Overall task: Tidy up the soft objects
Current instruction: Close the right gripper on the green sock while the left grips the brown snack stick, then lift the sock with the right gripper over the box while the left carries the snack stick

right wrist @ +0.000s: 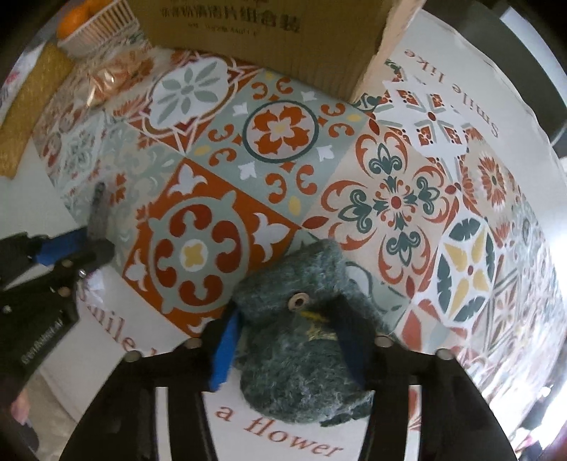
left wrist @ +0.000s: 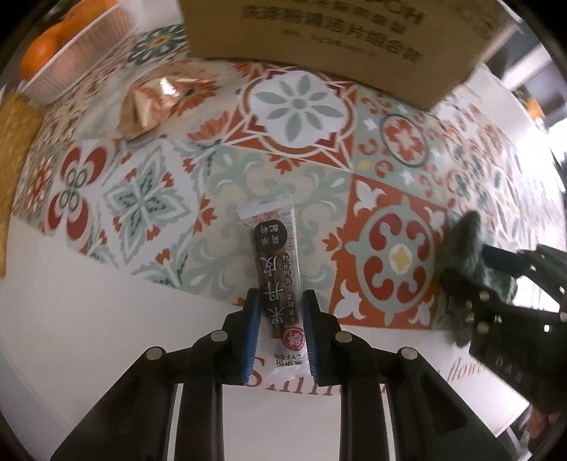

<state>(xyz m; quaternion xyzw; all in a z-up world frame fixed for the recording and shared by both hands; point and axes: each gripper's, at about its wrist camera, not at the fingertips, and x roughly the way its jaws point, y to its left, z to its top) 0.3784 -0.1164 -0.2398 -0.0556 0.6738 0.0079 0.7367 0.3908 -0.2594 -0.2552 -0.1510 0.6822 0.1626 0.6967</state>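
Observation:
A long snack packet with dark print lies on the patterned tablecloth. My left gripper points down over it, its blue pads pressed against the packet's two long sides. A dark green fuzzy plush toy with a round eye lies to the right. My right gripper is shut on it, and both blue pads sink into its fur. In the left wrist view the plush toy and the right gripper's black frame show at the right edge. In the right wrist view the packet shows edge-on at the left.
A cardboard box stands at the far side of the table. A ribbed basket of oranges sits at the far left, with a shiny snack bag in front of it. A yellow woven mat lies along the left edge.

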